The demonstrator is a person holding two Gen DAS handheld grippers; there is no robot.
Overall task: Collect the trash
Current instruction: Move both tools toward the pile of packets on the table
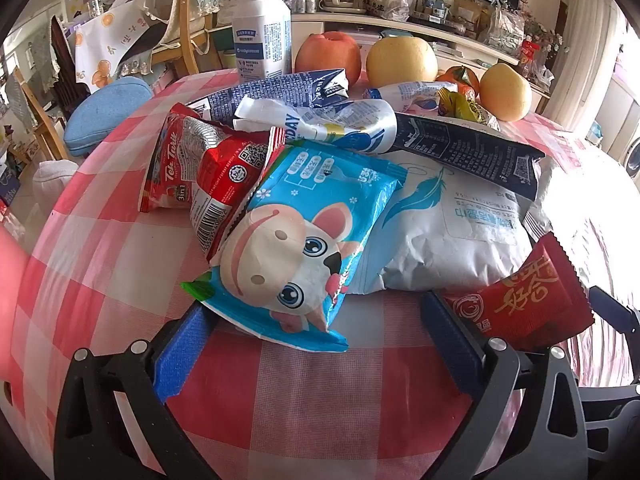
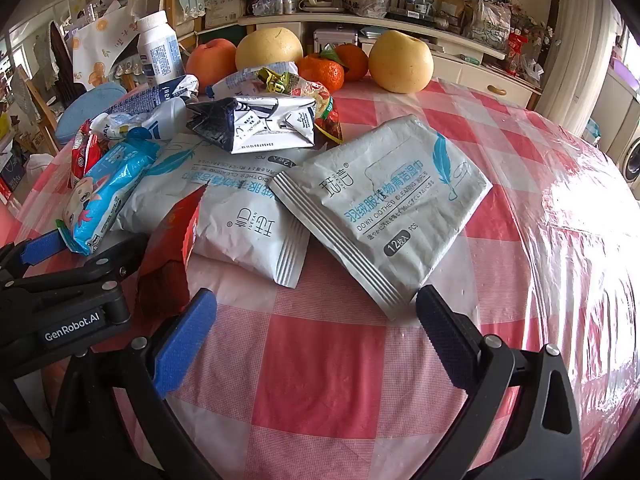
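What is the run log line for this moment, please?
left gripper: open, at cartoon wrapper | right gripper: open, at wipes pack | nothing held

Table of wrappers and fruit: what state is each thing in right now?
Left gripper: open, empty.
Right gripper: open, empty.
Cartoon snack wrapper: lying crumpled.
Wipes pack: flat on the tablecloth.
Milk carton: crushed.
White bottle: upright, capped.
Apple: whole.

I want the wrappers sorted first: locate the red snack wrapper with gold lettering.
The red snack wrapper lies at the lower right of the left wrist view, beside the grey wipes pack on the checked tablecloth.
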